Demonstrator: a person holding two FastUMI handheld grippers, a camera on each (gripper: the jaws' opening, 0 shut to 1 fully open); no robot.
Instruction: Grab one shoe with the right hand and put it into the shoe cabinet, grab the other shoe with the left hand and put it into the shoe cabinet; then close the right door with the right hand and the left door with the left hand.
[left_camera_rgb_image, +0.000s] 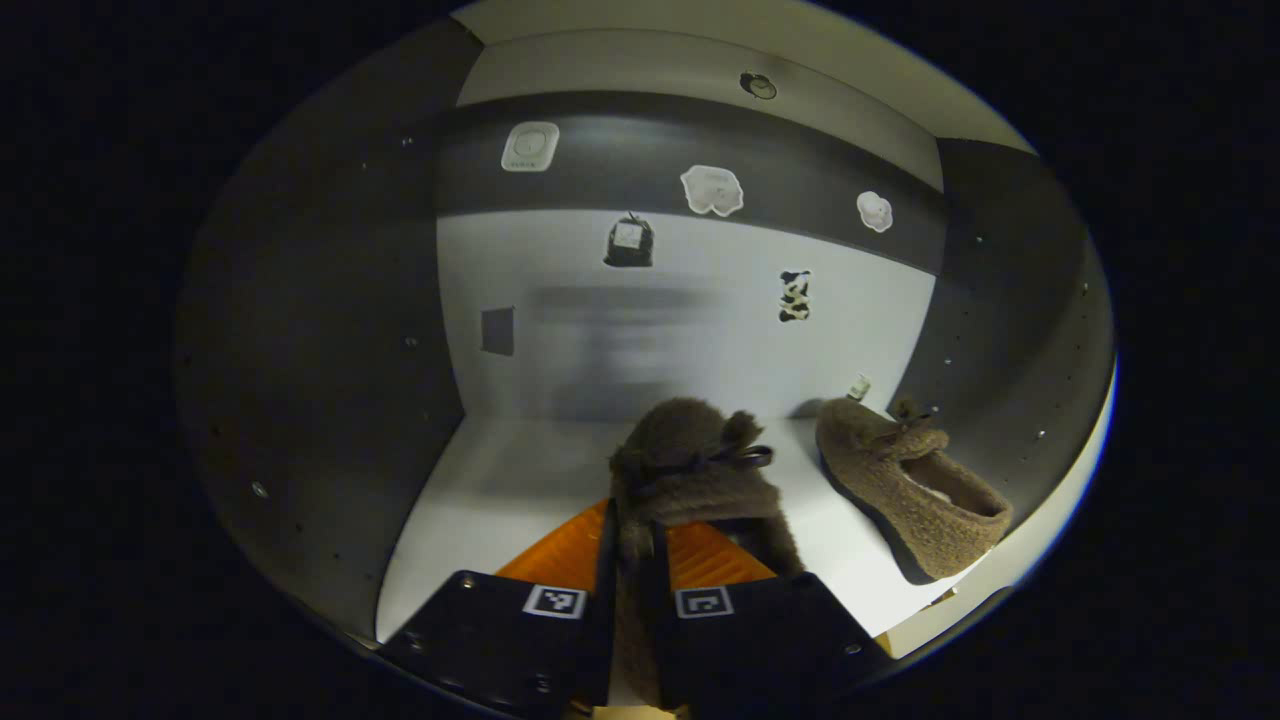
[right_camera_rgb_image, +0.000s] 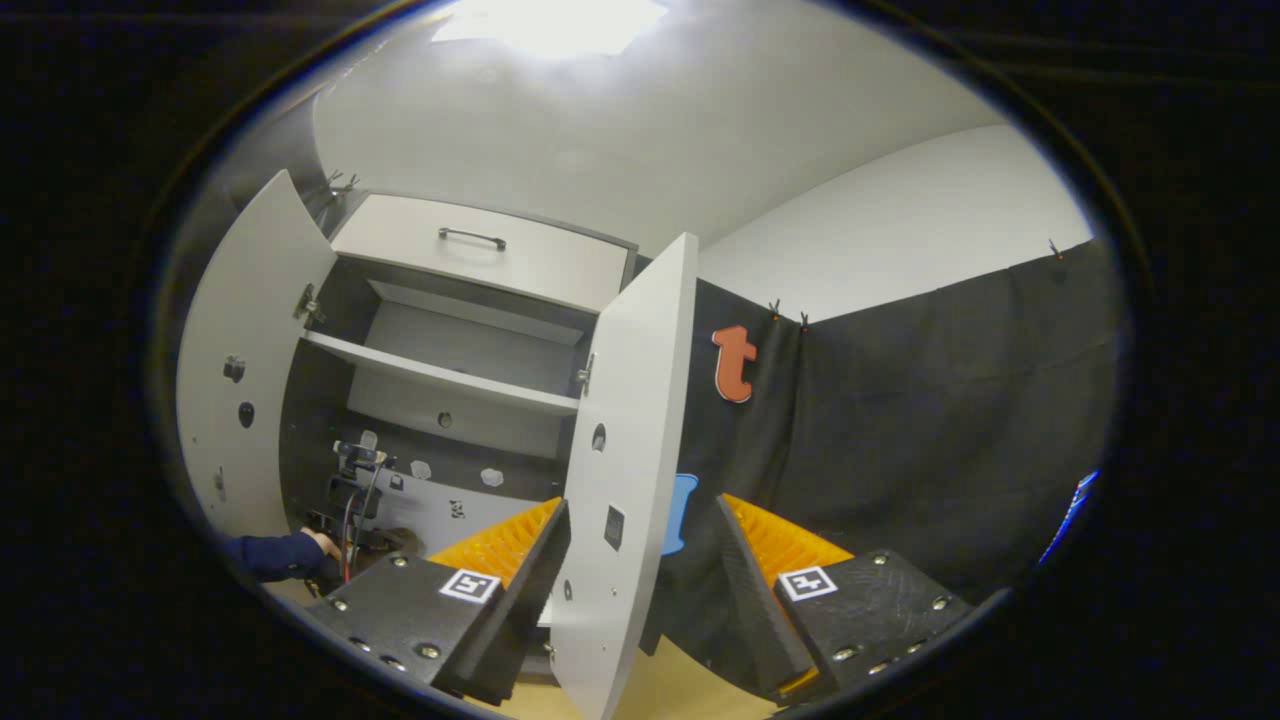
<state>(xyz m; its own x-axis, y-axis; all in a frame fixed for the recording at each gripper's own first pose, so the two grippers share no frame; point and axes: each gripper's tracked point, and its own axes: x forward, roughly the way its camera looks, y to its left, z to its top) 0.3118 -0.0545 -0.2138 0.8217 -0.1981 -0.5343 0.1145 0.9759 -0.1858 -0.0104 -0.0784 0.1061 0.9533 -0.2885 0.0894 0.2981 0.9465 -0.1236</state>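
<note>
In the left gripper view, my left gripper (left_camera_rgb_image: 632, 545) is shut on the rim of a brown fuzzy shoe (left_camera_rgb_image: 690, 470) with a dark bow, held just above the white floor (left_camera_rgb_image: 500, 480) of the shoe cabinet. The other brown shoe (left_camera_rgb_image: 915, 495) lies on that floor at the right, toe toward the back wall. In the right gripper view, my right gripper (right_camera_rgb_image: 640, 525) is open, outside the cabinet. The edge of the open right door (right_camera_rgb_image: 625, 450) stands between its wide-apart fingers, and they do not press on it. The left door (right_camera_rgb_image: 240, 380) is open too.
Dark side walls (left_camera_rgb_image: 320, 350) close in the compartment, and small stickers (left_camera_rgb_image: 712, 190) dot its back wall. Above it are a shelf (right_camera_rgb_image: 440, 375) and a drawer with a handle (right_camera_rgb_image: 470, 238). A dark sleeve (right_camera_rgb_image: 275, 555) reaches into the cabinet's lower part.
</note>
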